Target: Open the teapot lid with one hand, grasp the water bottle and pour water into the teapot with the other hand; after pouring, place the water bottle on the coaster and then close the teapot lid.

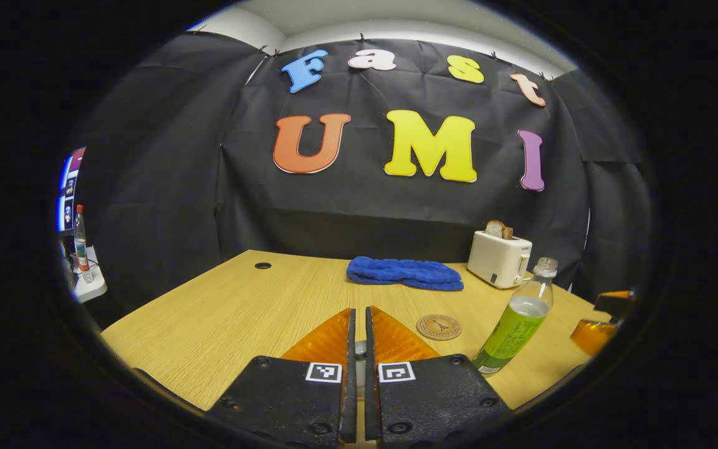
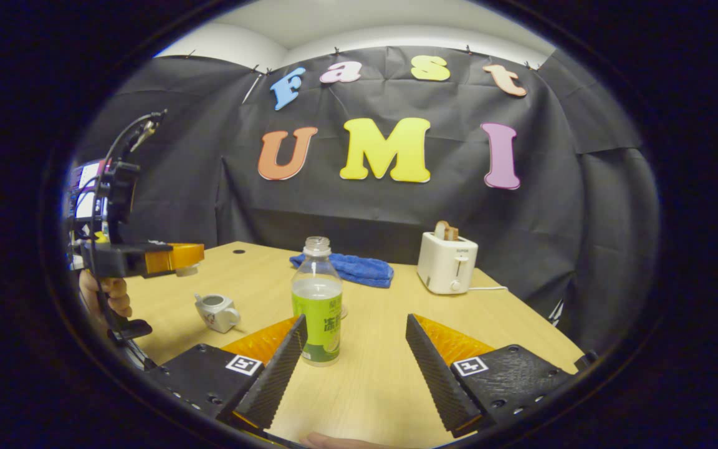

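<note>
The tabletop (image 2: 371, 374) spreads out ahead of both my hand-held grippers, pale wood running back to the black cloth wall. At its far edge, beyond my right hand-held gripper (image 2: 354, 368) and a little to its right, stands a white toaster (image 2: 446, 262) with bread in its slot; a blue towel (image 2: 349, 267) lies folded to the left of it.

My right hand-held gripper is held level over the near edge of the tabletop, fingers spread wide. The water bottle (image 2: 317, 299) stands upright just ahead of the gap, close to the left finger — not touched by either one. Its long axis is vertical, the uncapped mouth pointing up, water about halfway up above a green label.

My left hand-held gripper (image 2: 175, 257) shows in the right gripper view off to the left, raised above the tabletop and pointing right, my hand (image 2: 106, 296) wrapped round its handle below. Its fingers are drawn together; something small and pale sits at their tips, though I cannot tell what, or whether it is truly pinched.

The teapot (image 2: 215, 310) sits on the tabletop below that gripper, left of the bottle, lid off, spout to the left.

In the left gripper view, the round coaster (image 1: 439, 327) lies flat just ahead of my left fingers, slightly right — between them and the bottle.
</note>
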`<state>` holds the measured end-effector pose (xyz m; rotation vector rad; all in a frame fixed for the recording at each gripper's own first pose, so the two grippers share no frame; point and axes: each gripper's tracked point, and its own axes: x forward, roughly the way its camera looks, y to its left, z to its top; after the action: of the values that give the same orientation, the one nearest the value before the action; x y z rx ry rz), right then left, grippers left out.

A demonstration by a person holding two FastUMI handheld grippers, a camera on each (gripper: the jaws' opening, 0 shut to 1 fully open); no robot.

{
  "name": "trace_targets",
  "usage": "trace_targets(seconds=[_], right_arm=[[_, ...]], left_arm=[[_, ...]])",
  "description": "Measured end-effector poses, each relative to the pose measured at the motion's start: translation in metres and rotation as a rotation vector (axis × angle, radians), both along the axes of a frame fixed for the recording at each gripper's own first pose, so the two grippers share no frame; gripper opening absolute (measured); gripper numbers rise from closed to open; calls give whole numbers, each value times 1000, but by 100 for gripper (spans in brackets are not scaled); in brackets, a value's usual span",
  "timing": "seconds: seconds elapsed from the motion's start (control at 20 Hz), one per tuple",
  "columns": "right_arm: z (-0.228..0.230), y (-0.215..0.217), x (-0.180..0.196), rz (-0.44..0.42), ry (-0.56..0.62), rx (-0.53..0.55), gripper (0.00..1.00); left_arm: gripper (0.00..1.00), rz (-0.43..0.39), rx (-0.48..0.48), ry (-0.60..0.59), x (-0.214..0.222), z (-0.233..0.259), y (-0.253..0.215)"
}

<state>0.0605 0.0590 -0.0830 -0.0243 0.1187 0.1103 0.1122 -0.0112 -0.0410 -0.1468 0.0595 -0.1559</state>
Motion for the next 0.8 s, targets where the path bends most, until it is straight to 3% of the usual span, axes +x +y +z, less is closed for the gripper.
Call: trace_targets(seconds=[0.35, 0.45, 0.8], right_arm=[[-32, 33, 31, -5, -15, 50, 95], [-36, 41, 40, 10, -2, 80, 95], [-37, 58, 73, -26, 0, 67, 95]], left_arm=[[7, -6, -7, 22, -51, 16, 27], [7, 25, 7, 9, -56, 22, 43], [7, -46, 71, -36, -78, 35, 33]])
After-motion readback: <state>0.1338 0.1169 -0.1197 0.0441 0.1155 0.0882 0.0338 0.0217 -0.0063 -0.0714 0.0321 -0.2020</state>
